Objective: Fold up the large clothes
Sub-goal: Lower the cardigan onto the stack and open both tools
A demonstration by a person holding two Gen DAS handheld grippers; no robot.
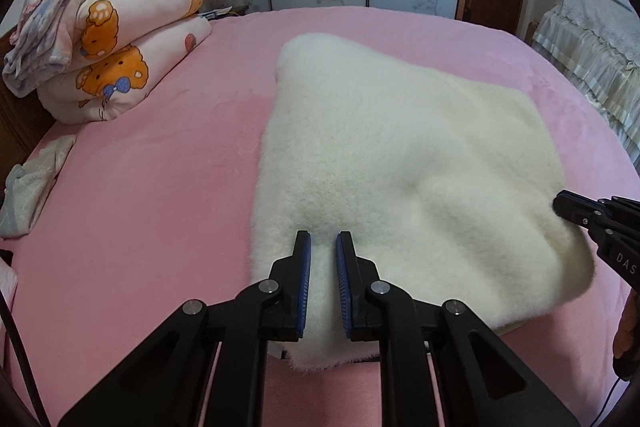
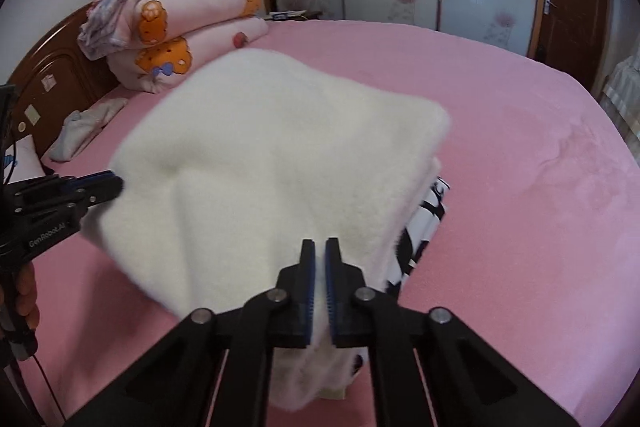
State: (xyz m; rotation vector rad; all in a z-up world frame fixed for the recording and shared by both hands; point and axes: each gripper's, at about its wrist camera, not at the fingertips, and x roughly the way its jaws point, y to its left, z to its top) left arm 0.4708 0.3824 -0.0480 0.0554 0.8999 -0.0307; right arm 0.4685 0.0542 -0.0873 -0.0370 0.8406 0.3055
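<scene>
The left claw (image 1: 323, 239), marked "GenRobot.AI", and the right claw (image 2: 320, 247), marked "DAS", each pinch the near edge of the fluffy white garment (image 1: 380, 155). It stretches away from them over the pink bed (image 1: 152, 187), its black-and-white side perhaps underneath.

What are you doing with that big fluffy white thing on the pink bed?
A person is folding a fluffy white garment on the pink bed, with a gripper in each hand. The left gripper and the right gripper are each shut on its near edge, lifting it. A black-and-white patterned layer peeks out underneath.
</scene>
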